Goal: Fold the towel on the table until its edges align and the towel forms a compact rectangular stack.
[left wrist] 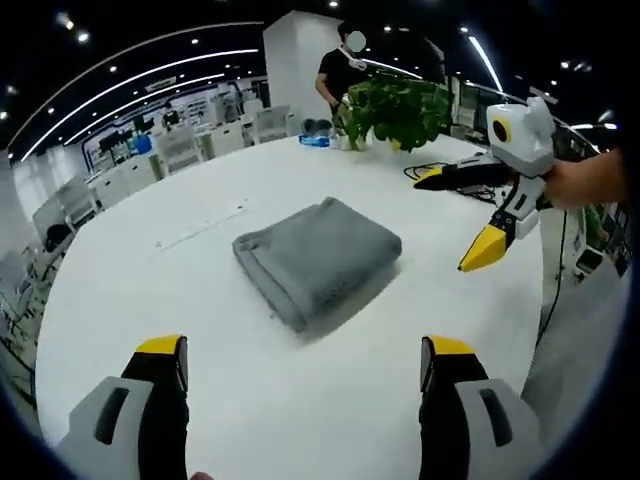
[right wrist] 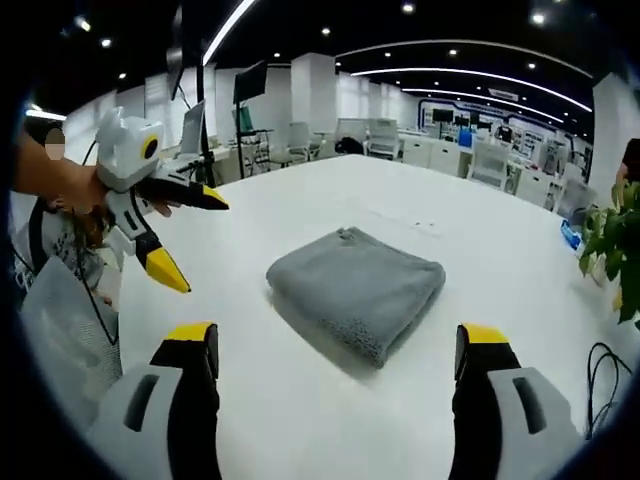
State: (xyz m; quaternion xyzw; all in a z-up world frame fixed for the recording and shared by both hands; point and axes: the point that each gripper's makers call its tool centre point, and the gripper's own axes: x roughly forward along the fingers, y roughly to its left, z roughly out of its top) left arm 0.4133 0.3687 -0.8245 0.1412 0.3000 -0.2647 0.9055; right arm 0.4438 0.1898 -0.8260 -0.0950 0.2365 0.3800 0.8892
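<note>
A grey towel (left wrist: 318, 258) lies folded into a thick rectangular stack on the white table (left wrist: 200, 300); in the right gripper view the same towel (right wrist: 358, 290) sits just ahead of the jaws. My left gripper (left wrist: 305, 362) is open, jaws wide apart, short of the towel with nothing between them. My right gripper (right wrist: 340, 350) is open too, close to the towel's near edge. Each gripper appears in the other's view, held in a hand above the table: the right one (left wrist: 465, 220) and the left one (right wrist: 190, 235), both with jaws apart.
A potted green plant (left wrist: 395, 108) stands at the table's far edge, with a black cable (left wrist: 425, 170) beside it. A person in black (left wrist: 340, 70) stands behind the plant. Office desks and chairs (left wrist: 180, 150) fill the background.
</note>
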